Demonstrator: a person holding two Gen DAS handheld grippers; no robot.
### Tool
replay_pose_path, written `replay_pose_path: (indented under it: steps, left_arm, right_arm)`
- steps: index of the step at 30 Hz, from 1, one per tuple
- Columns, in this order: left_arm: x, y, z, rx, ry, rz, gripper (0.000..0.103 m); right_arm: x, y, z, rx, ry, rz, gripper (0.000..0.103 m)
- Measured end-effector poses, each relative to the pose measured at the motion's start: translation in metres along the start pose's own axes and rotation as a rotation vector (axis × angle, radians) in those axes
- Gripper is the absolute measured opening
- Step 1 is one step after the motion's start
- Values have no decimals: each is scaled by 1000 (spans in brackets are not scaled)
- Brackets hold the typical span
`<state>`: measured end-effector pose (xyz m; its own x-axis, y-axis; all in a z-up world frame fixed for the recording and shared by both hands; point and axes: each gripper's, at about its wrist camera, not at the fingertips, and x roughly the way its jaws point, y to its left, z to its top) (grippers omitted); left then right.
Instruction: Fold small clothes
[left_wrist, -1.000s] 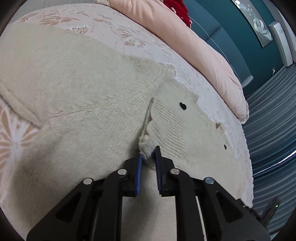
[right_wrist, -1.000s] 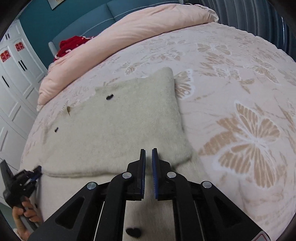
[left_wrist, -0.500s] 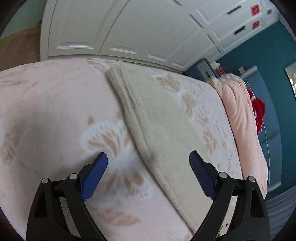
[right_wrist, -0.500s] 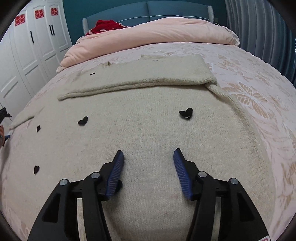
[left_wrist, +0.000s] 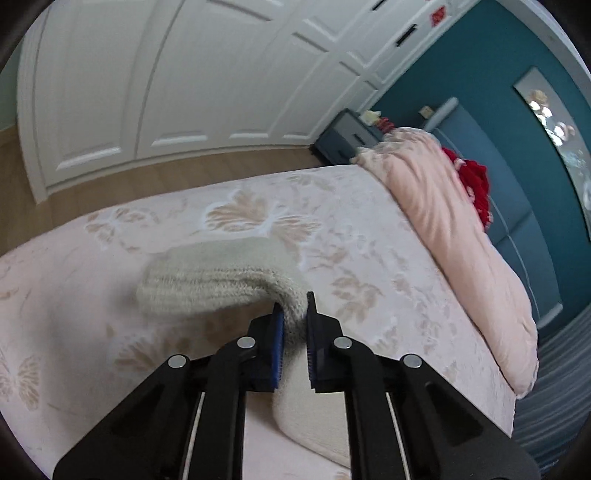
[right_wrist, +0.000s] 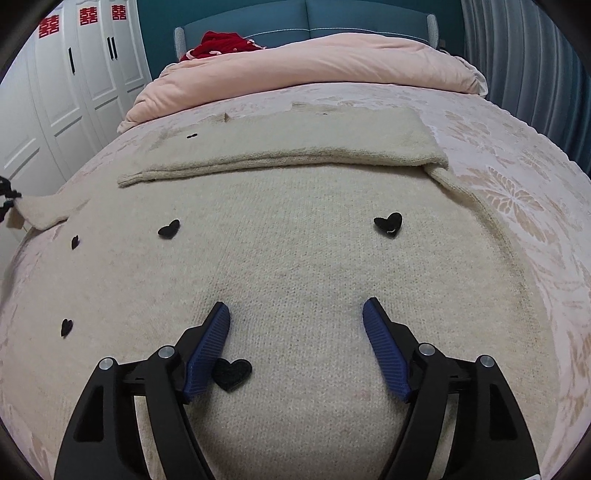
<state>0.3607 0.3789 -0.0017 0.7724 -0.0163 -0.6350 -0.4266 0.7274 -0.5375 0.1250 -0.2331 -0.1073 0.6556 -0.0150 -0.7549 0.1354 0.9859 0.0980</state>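
Note:
A cream knit sweater with black heart patches lies flat on the floral bedspread. One sleeve is folded across its upper part. The other sleeve's ribbed cuff is pinched and lifted by my left gripper, which is shut on it. In the right wrist view that gripper shows at the far left edge, holding the sleeve end. My right gripper hovers over the sweater's lower body with its jaws opening; only flat fabric lies below them, and the pads press on nothing.
A rolled pink duvet and a red garment lie at the head of the bed. White wardrobe doors and wood floor lie beyond the bed's left edge. A dark nightstand stands by the headboard.
My left gripper let go of the folded sleeve, swung to the bed's other side, opened wide, then shut on the other cuff. My right gripper opened and drew back over the sweater body.

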Motion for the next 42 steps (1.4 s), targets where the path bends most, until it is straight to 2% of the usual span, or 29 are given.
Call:
replay_pose_path:
  steps: [3,5,8,10,13,15,18,20,21,24,27,31,33,37,39,40,42]
  left_arm:
    - [-39,-81,-16,136,-30,-141,9]
    - [-60,-141,-40,243,-22,-242,9]
    - [-78,-220,-99,370,57,-384,9]
    - [-72,-258,-149,415,156,-444,10]
    - [-40,-280,-235,450,333,-428,16]
    - [-19,-269,-287,435,431,-379,21]
    - [-11,-230,-329,337,481,-365,35]
    - [-15,-205,-336,274,470,-352,47]
    - [-15,-195,-333,246,458,-339,48]
    - [-15,-161,-308,167,406,-286,49]
    - [1,-133,-272,95,376,-232,49]
    - [23,-100,-239,-71,386,-229,49]
    - [31,-90,-234,-126,381,-224,49]
    - [43,-69,-233,-212,395,-243,49]
    - [45,-64,-233,-230,393,-256,49]
    - [45,-64,-232,-233,391,-260,49]
    - [44,-66,-231,-244,387,-265,49]
  right_arm:
    - [0,-1,0,7,-2,17,74]
    - [0,-2,0,12,-4,27,75]
    - [-1,-5,0,23,-8,47,76]
    - [-1,-6,-1,32,-10,62,78]
    - [-2,-9,0,48,-14,90,79]
    - [-2,-11,0,59,-17,109,80]
    - [-3,-15,0,79,-22,142,82]
    - [-3,-15,1,86,-22,157,83]
    - [-4,-15,2,88,-18,158,83]
    - [-9,-10,15,93,10,133,84]
    - [-10,-12,46,179,0,210,84]
    - [26,-15,95,349,76,320,84]
    - [51,-12,109,415,122,338,82]
    - [86,4,124,451,205,309,52]
    - [93,16,125,449,221,309,49]
    - [93,21,126,432,221,287,33]
    - [92,32,130,379,217,260,9]
